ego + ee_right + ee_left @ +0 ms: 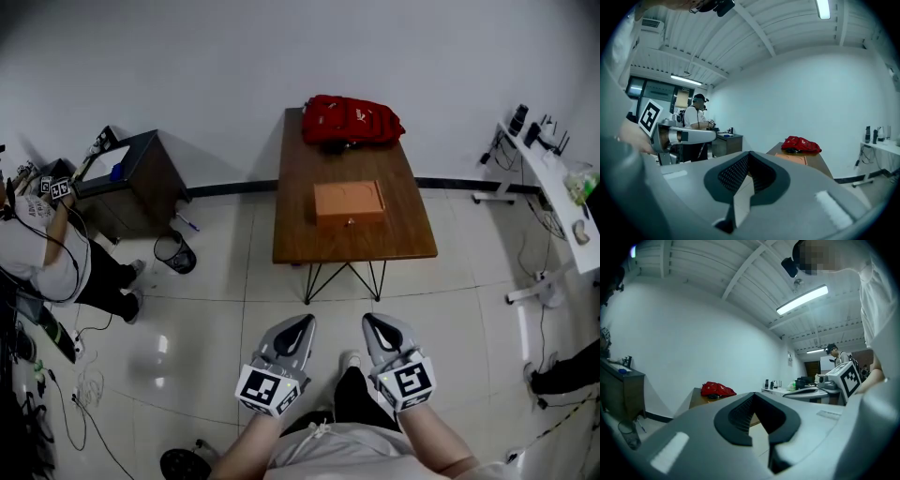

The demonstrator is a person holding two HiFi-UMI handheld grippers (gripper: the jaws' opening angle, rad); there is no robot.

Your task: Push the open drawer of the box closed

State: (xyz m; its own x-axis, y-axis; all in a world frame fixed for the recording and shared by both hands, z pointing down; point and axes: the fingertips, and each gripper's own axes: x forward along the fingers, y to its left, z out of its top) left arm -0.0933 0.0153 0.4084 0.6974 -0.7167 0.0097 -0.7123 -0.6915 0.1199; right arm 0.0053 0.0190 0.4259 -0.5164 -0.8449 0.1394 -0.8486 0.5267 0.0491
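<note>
White floor tiles lie under us. Our left gripper [302,323] and right gripper [372,323] are both closed and hold nothing. At 12 o'clock, well away, the box [349,200] sits on the table [300,187]. We think its drawer [349,221] is not pushed yet.

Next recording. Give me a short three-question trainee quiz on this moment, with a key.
1. True or false: the left gripper is touching the box on the table.
2. What lies at the far end of the table, behind the box? A) a red bag B) a blue bucket C) a stack of plates
3. Fill in the gap: the jaws of the right gripper are ___, with nothing between them.

Key: 1 false, since both grippers are held over the floor, short of the table. 2 A. 3 together.
</note>
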